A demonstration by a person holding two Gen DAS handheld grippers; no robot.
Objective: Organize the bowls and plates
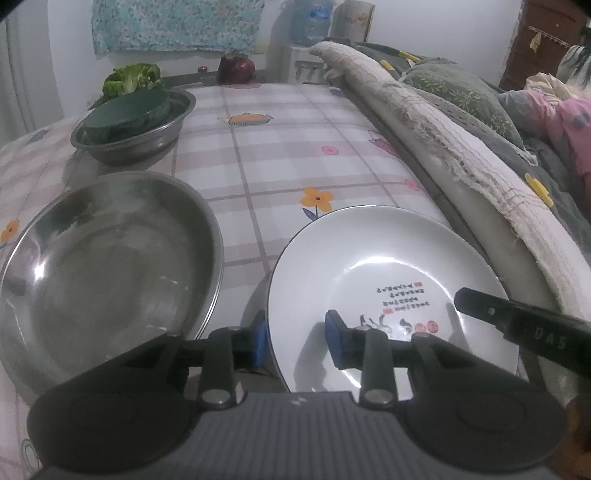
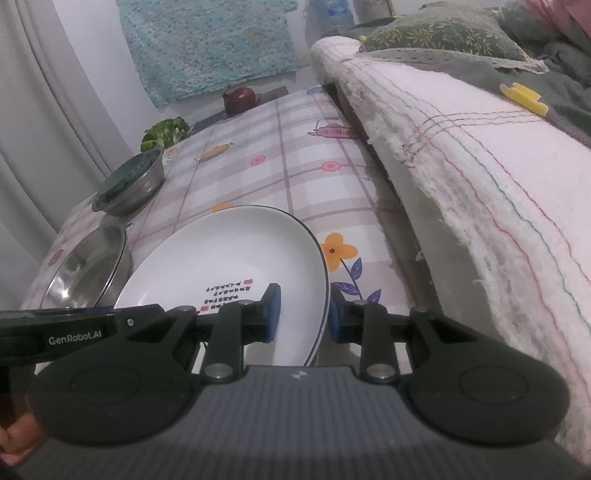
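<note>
My left gripper [image 1: 297, 341] and right gripper [image 2: 303, 313] each straddle a rim of the plate [image 1: 373, 266] on the checked cloth [image 1: 280, 147], blue pads standing off it, not pinching. The plate is white, thin dark edge, with black script, red seals and a small painted figure, beside a steel bowl [image 1: 107, 266]. The left gripper reads "GenRobot.AI"; the right, "DAS".

My view: table [image 1: 288, 155] under a pink-and-grey checked cloth with printed flowers. White wall [image 1: 74, 40] behind it, a teal patterned cloth [image 1: 177, 26] hung on it, pale curtain [image 2: 48, 110] to the left. On my right, a frayed cream blanket [image 2: 480, 177] over a bed edge, green leaf-print pillow [image 2: 443, 37] on top (yellow clip [image 2: 524, 98] just beside it). Blue water jug [image 1: 312, 22] in the far corner, brown wooden cabinet [image 1: 543, 40] far right. Light flat, dim.
</note>
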